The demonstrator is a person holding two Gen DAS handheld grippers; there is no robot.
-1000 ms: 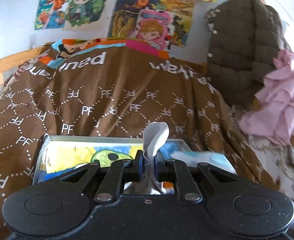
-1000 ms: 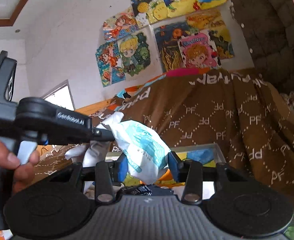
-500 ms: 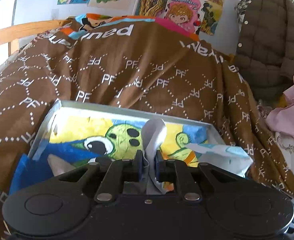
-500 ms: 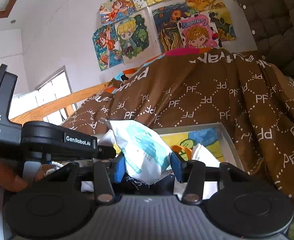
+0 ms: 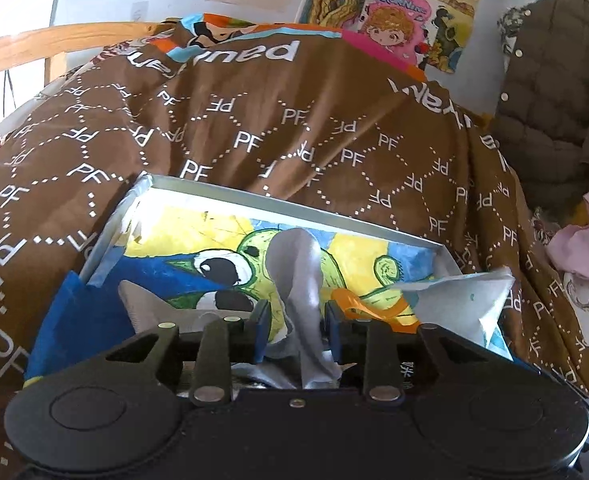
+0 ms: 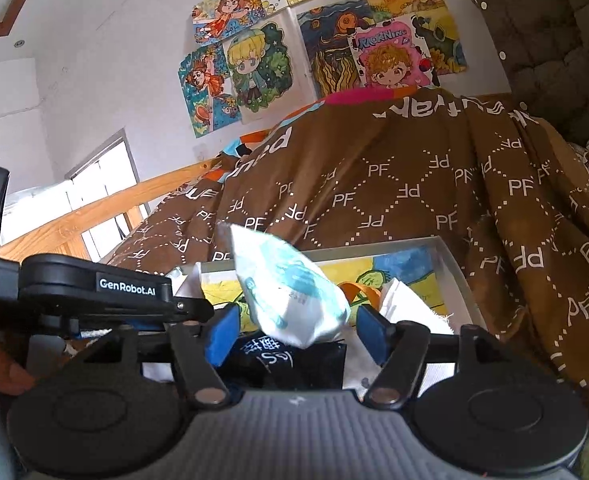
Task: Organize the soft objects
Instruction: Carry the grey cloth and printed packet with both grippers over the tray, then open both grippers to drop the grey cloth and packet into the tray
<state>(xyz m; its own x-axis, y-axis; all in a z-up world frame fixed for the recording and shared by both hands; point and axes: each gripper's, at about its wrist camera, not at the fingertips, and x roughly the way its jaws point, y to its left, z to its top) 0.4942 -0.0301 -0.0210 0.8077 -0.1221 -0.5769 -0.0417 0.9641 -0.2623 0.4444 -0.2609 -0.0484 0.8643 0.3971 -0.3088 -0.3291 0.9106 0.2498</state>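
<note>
Both tools hover low over a shallow box (image 5: pixel 294 205) that sits on a brown patterned bedspread (image 5: pixel 334 128), its floor lined with a bright cartoon drawing. The left gripper (image 5: pixel 297 330) has its jaws parted — blue pads stand clear on either side of a grey cloth (image 5: pixel 298 280), which rises between them as a limp upright fold without being pinched. The right gripper (image 6: pixel 294 334) is likewise spread wide; a white-and-teal soft packet (image 6: pixel 290 292) lies between its fingers, apparently loose and leaning on the pile beneath, where a dark pouch with white writing (image 6: pixel 278 360) and some white fabric (image 6: pixel 406 304) already rest inside the box. In the left view that same packet (image 5: pixel 466 304) slumps against the box's right wall, one corner poking above the rim. The risks I see from here: the packet, perched high and tilted, could slide over that low wall onto the bedspread if a finger nudges it on withdrawal — and the grey cloth, draped so close to the pads, might snag and be dragged back out when the left tool pulls away.
</note>
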